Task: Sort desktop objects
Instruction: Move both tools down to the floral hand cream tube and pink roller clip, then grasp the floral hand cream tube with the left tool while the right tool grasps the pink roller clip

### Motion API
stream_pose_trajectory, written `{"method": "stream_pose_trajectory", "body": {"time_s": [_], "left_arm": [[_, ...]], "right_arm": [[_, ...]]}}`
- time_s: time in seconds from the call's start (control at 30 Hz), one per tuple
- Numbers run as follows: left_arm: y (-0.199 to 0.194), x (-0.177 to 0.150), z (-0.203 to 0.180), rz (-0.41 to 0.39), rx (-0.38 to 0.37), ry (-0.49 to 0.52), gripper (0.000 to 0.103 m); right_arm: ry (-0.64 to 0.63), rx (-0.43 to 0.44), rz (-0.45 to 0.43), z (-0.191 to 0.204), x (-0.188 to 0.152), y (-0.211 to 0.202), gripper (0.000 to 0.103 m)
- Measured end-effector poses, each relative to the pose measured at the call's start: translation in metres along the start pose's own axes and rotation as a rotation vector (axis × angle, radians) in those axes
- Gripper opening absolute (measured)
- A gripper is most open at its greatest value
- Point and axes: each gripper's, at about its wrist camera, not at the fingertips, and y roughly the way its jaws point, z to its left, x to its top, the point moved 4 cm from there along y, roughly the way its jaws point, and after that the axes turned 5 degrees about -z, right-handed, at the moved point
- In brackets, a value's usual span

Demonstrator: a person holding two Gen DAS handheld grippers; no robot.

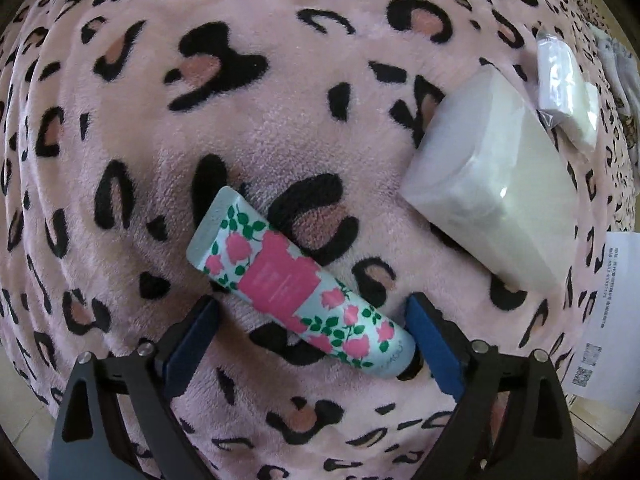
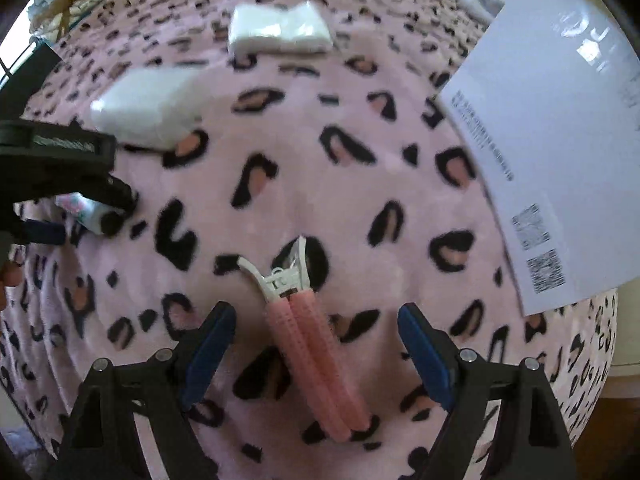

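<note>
L gripper (image 1: 312, 320) jaws wide over floral tube (image 1: 296, 280); R gripper (image 2: 316, 328) jaws wide over pink clip (image 2: 316, 360).

No wording can be read: the white sheet (image 2: 560, 152) carries blurred print lines and two QR codes; the floral tube's (image 1: 296, 280) label is illegible.
</note>
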Motion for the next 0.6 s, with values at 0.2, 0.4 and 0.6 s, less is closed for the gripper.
{"method": "stream_pose_trajectory", "body": {"time_s": [0.2, 0.4, 0.6], "left_arm": [[-0.009, -0.013, 0.004, -0.027, -0.061, 0.035, 0.056], [-0.015, -0.025, 0.010, -0.039, -0.092, 0.131, 0.034], [-0.021, -0.033, 0.009, -0.061, -0.058, 0.277, 0.029]], "right_arm": [[0.093, 0.035, 0.046, -0.005, -0.007, 0.006, 0.074], [0.139, 0.048, 0.071, -0.005, -0.013, -0.001, 0.038], [0.226, 0.051, 0.058, -0.003, -0.021, -0.010, 0.033]]}}
